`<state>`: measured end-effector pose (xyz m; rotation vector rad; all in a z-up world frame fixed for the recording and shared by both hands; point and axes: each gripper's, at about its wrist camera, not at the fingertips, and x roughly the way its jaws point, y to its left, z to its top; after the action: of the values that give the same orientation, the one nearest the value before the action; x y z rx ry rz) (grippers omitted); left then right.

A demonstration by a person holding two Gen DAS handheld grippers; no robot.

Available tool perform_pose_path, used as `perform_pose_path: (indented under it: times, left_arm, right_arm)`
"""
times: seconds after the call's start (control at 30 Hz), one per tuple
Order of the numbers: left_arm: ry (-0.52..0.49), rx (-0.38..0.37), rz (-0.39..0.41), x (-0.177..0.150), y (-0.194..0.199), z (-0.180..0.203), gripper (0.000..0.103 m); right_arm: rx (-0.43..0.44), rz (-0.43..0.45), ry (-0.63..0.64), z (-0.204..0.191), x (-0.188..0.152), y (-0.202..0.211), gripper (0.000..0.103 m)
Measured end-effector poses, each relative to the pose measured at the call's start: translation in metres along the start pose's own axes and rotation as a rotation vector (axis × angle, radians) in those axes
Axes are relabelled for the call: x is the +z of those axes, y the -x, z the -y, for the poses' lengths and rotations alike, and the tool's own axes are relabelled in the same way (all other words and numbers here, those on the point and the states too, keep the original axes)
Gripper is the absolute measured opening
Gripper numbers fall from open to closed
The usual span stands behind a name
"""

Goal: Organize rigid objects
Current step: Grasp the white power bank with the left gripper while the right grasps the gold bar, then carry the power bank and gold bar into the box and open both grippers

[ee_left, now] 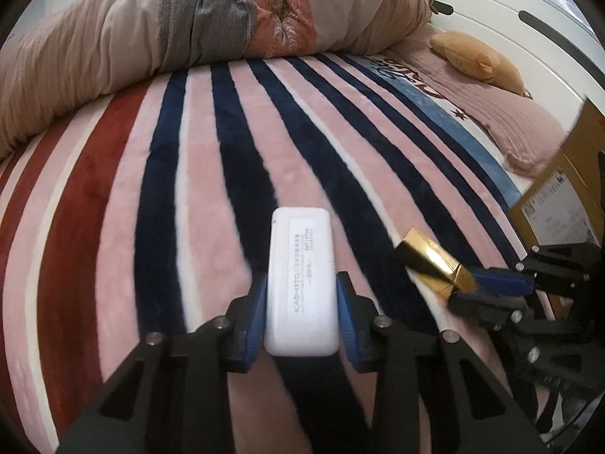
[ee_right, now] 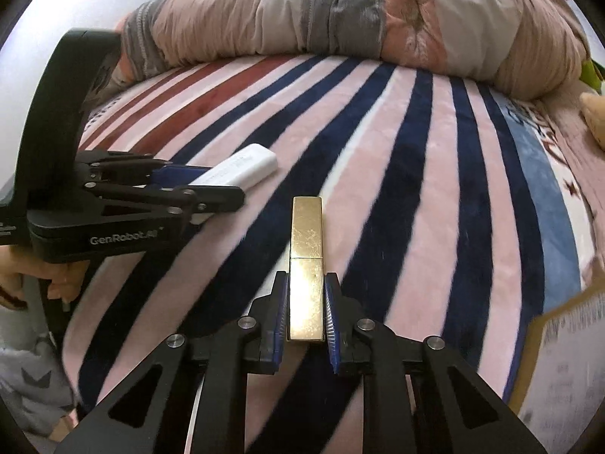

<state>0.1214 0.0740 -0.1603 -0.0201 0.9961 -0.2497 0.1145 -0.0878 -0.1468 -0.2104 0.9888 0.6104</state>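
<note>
A white rounded plastic case [ee_left: 300,265] with a printed label lies on the striped blanket [ee_left: 189,189]. My left gripper [ee_left: 301,283] is shut on it, blue pads pressed against its two long sides. To its right, a gold rectangular tube [ee_left: 427,257] rests on the blanket with my right gripper [ee_left: 487,287] closed on its near end. In the right wrist view the gold tube [ee_right: 306,234] points away between the pads of my right gripper [ee_right: 305,280]. The left gripper [ee_right: 211,185] comes in from the left there, clamped on the white case [ee_right: 245,168].
A rolled quilt [ee_left: 189,30] lies across the far side of the bed. A tan plush toy [ee_left: 476,56] sits on a pink pillow [ee_left: 510,121] at the right. A cardboard box [ee_right: 559,359] stands at the bed's right edge. A person's hand [ee_right: 56,276] grips the left tool's handle.
</note>
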Motion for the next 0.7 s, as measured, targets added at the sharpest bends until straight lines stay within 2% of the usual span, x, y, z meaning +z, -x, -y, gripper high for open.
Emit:
perform_pose_path:
  times: [0.23, 0.37, 0.53, 0.63, 0.7]
  left_arm:
    - [0.002, -0.002, -0.015, -0.039, 0.027, 0.007, 0.032]
    - [0.038, 0.007, -0.003, -0.040, 0.023, 0.006, 0.032]
    - [0.046, 0.031, 0.023, -0.040, 0.017, 0.008, 0.032]
    - [0.064, 0.026, 0.036, -0.042, 0.021, 0.006, 0.032]
    - [0.073, 0.020, 0.034, -0.043, 0.026, 0.006, 0.032]
  right_arm:
    - [0.010, -0.037, -0.016, -0.005, -0.030, 0.024, 0.014]
    - [0.014, -0.039, -0.052, -0.003, -0.027, 0.016, 0.014]
    - [-0.015, -0.019, -0.035, -0.007, -0.021, 0.005, 0.014]
    - [-0.030, -0.012, -0.035, -0.010, -0.019, 0.007, 0.014]
    - [-0.007, 0.003, -0.029, -0.014, -0.016, 0.016, 0.014]
